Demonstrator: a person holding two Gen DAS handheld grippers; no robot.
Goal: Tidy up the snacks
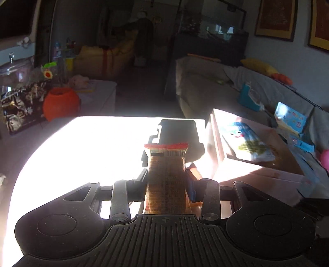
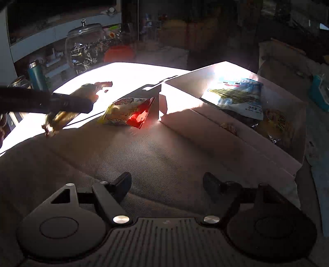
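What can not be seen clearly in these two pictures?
- Table surface: left wrist view, washed out by sunlight.
- Held snack packet: print unreadable, backlit.
- Dark packets under the blue snack bag in the box: right wrist view, shadowed.
- Far room: too dark.

A home living room. A cloth-draped sofa [image 1: 226, 86] runs along the right wall with yellow and orange cushions [image 1: 261, 65] on its back, under framed pictures [image 1: 275, 18] hung on the wall. Beyond the bench's [image 1: 82, 147] far left corner stand a lidded glass jar [image 2: 86, 45], an orange pumpkin-shaped bucket [image 1: 60, 102] and a toy flower [image 1: 48, 74]. A glass aquarium [image 1: 216, 26] stands on a dark cabinet at the back, and a blue flask [image 2: 37, 75] stands near a wall shelf.
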